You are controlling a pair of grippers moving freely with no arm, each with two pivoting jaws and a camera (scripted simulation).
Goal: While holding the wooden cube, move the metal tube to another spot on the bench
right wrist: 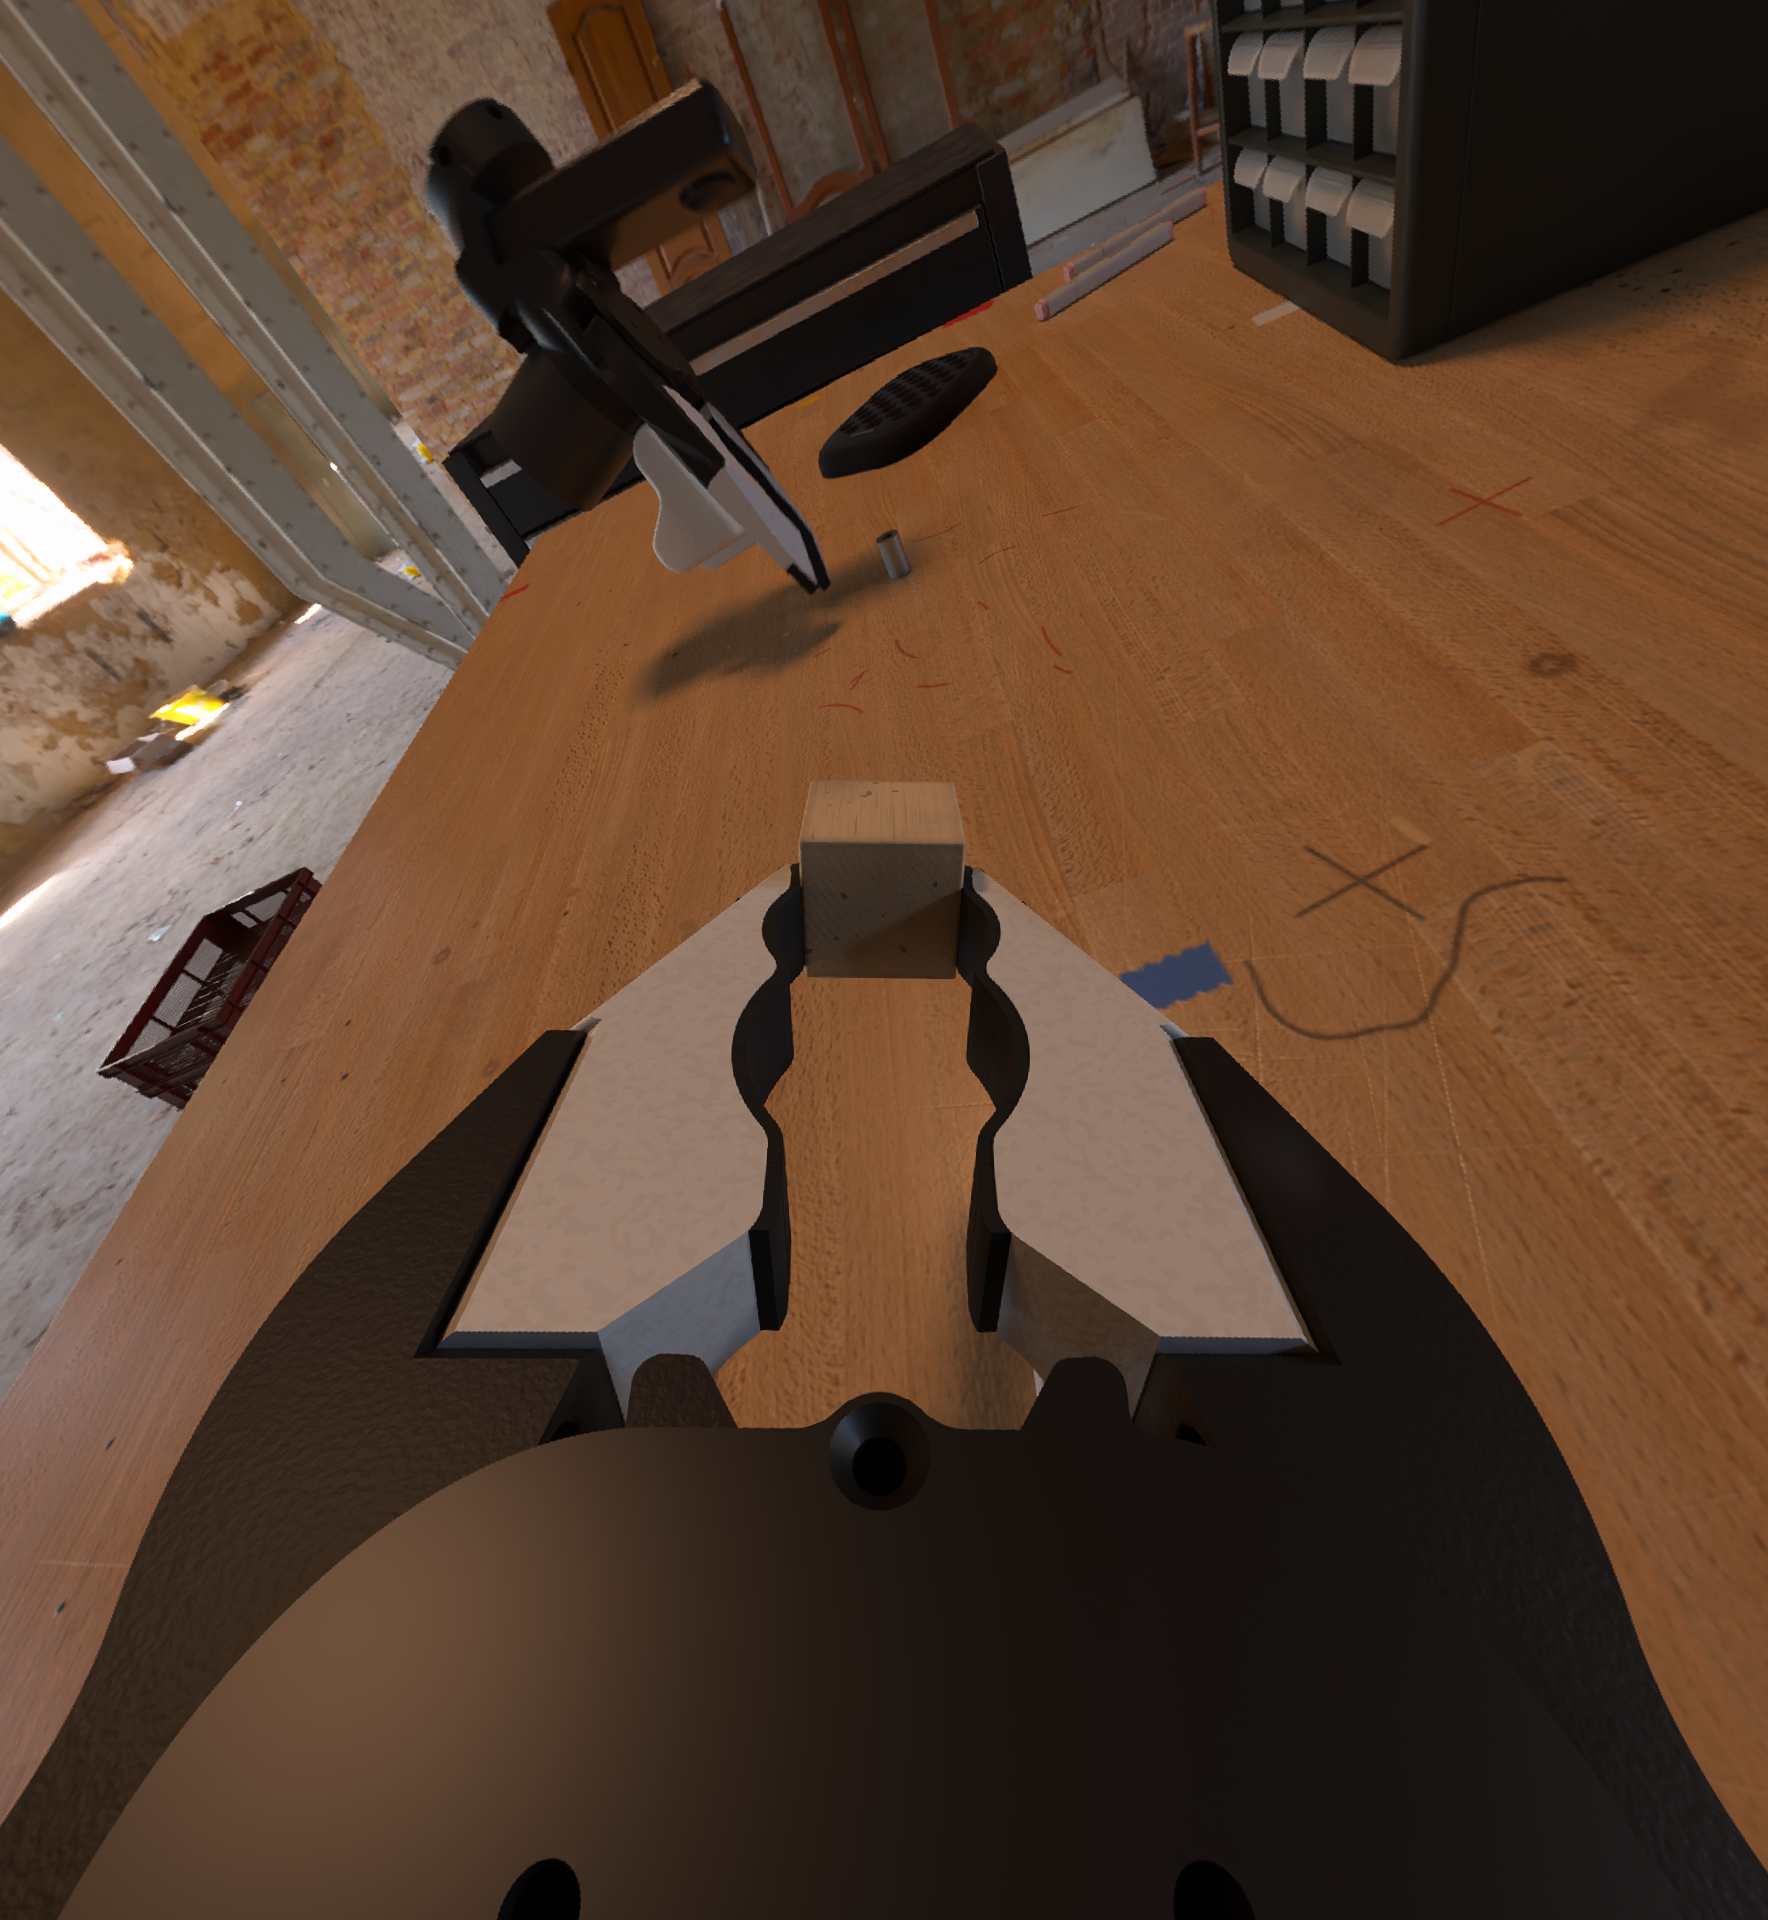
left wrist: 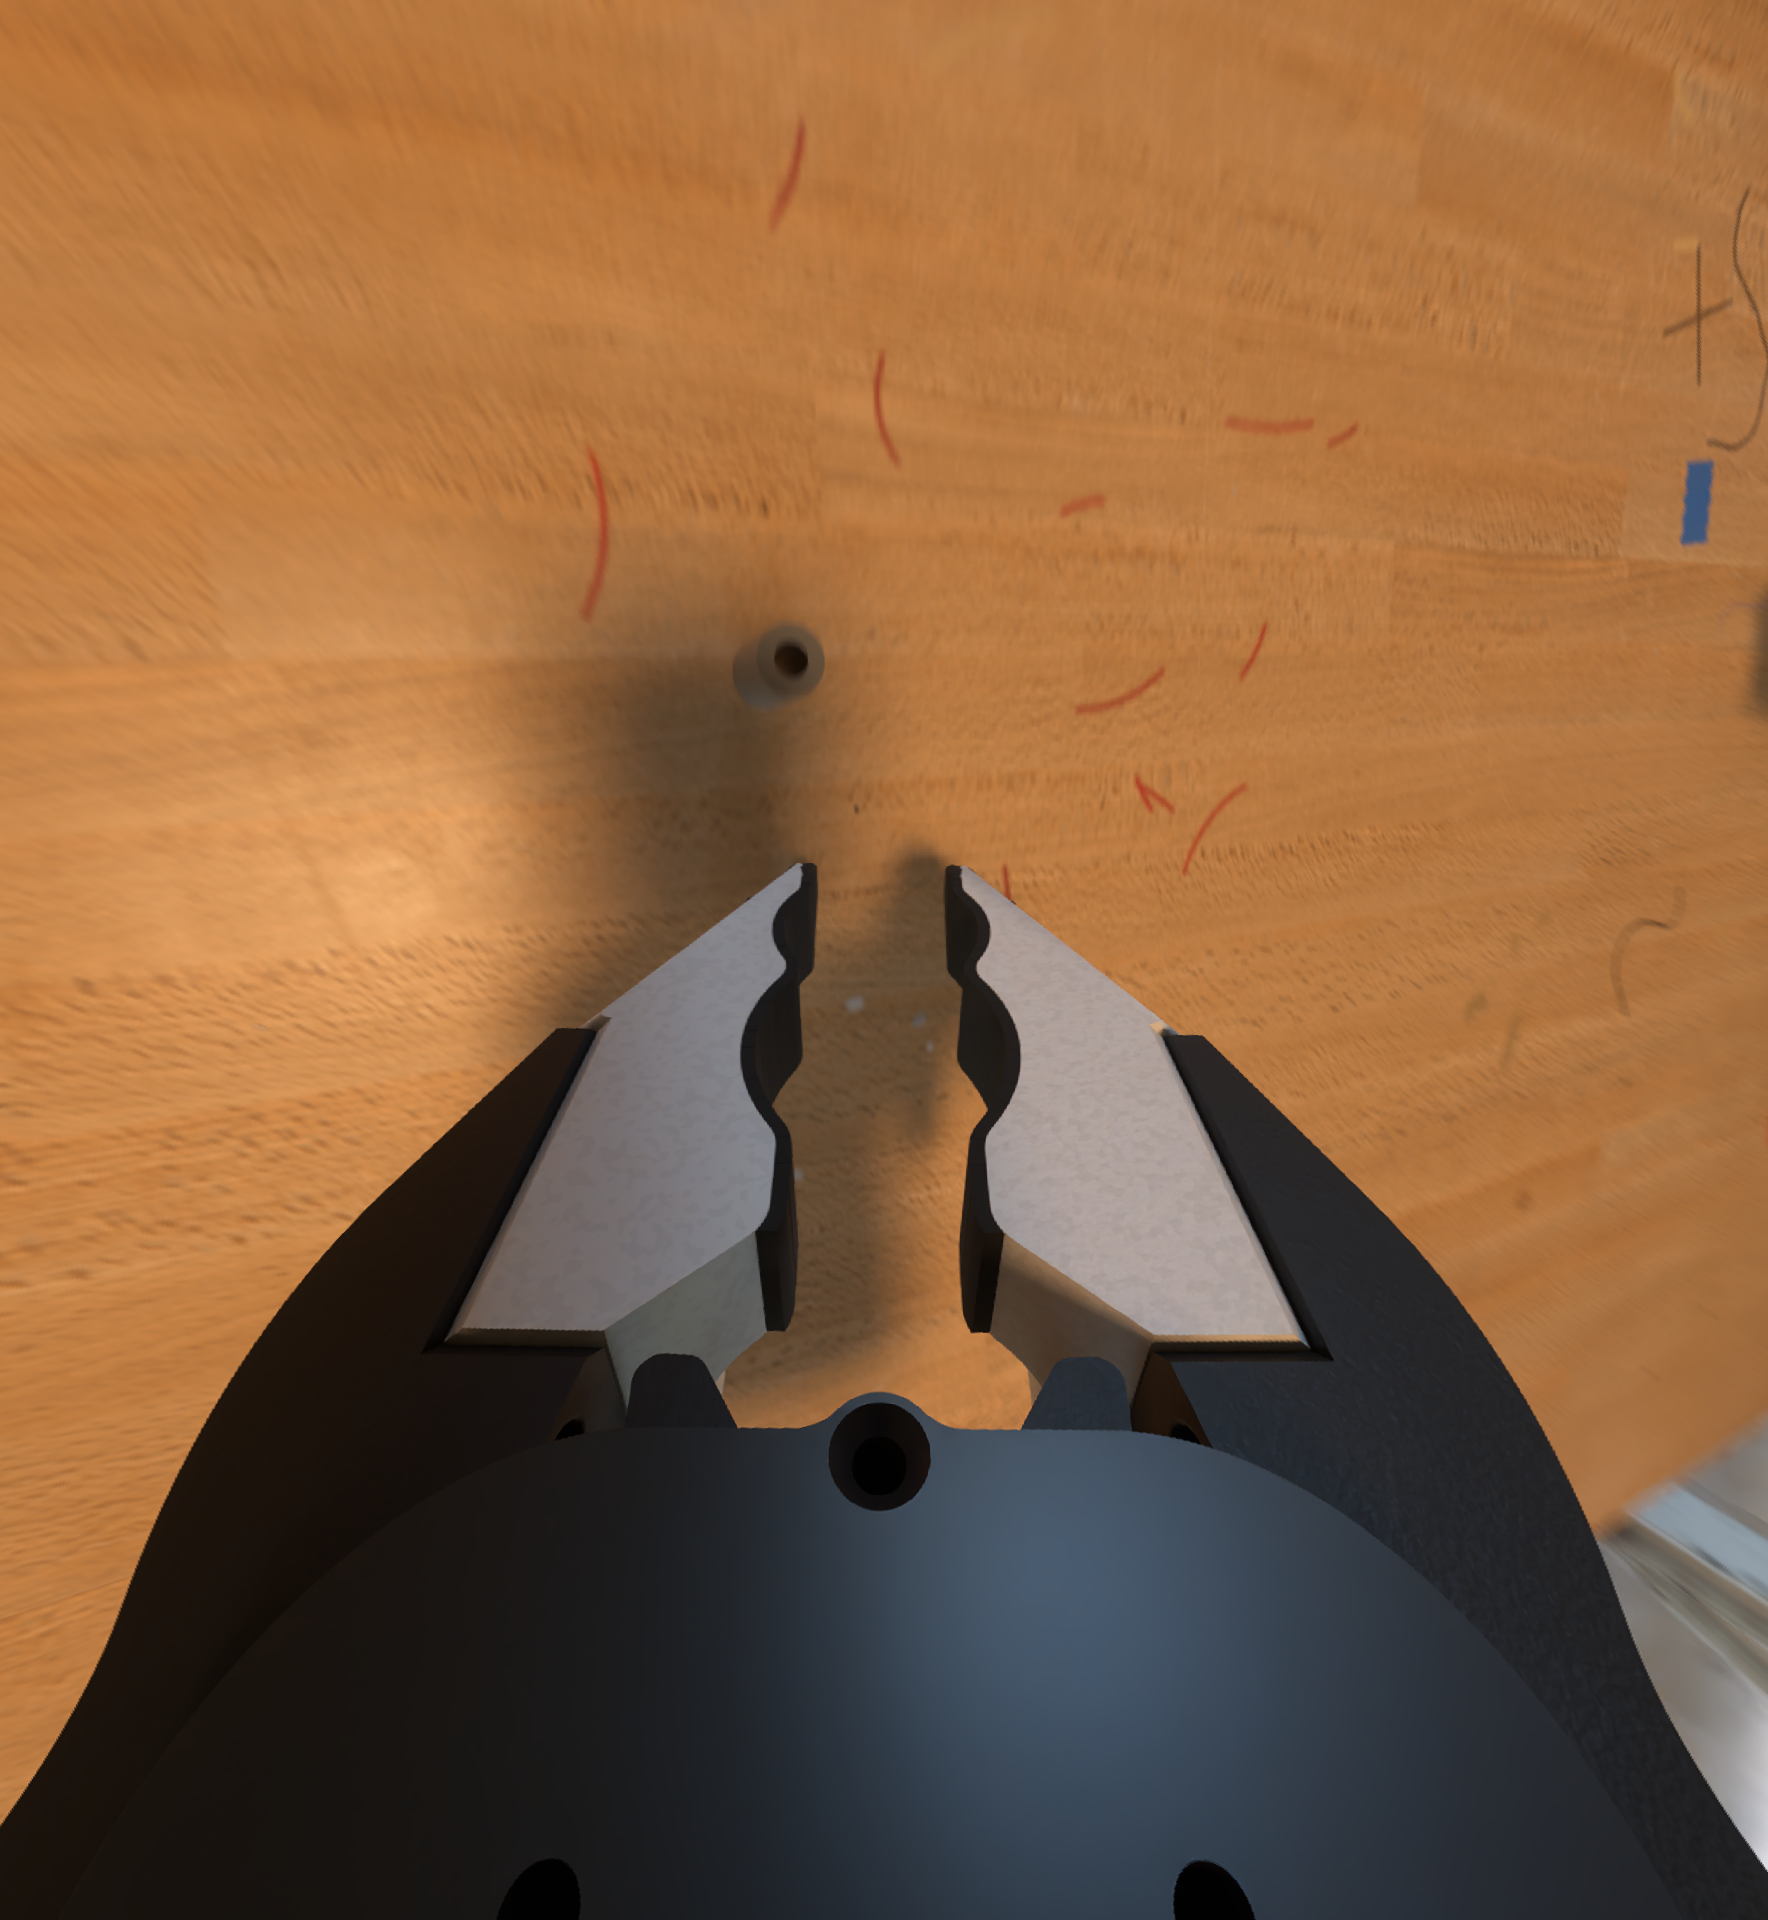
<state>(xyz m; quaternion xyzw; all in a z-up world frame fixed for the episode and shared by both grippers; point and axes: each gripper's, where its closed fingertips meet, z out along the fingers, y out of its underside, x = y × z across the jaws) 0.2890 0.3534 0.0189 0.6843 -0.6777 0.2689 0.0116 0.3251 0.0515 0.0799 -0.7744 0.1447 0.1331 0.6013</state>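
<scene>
The metal tube (left wrist: 778, 665) is a small grey hollow cylinder standing upright on the wooden bench (left wrist: 340, 312). My left gripper (left wrist: 880, 883) is open and empty, pointing down at the bench with the tube a little ahead and to the left of its tips. In the right wrist view the tube (right wrist: 894, 554) stands just right of the left gripper (right wrist: 815, 577), apart from it. My right gripper (right wrist: 880, 883) is shut on the wooden cube (right wrist: 880, 883), a pale block held between the fingertips above the bench (right wrist: 1275, 675).
A black oval perforated pad (right wrist: 909, 410) lies beyond the tube. A black drawer cabinet (right wrist: 1482, 156) stands at the far right. A dark long frame (right wrist: 859, 260) sits at the far edge. The bench's left edge drops to the floor with a red crate (right wrist: 210, 987). Blue tape (right wrist: 1176, 971) marks the bench.
</scene>
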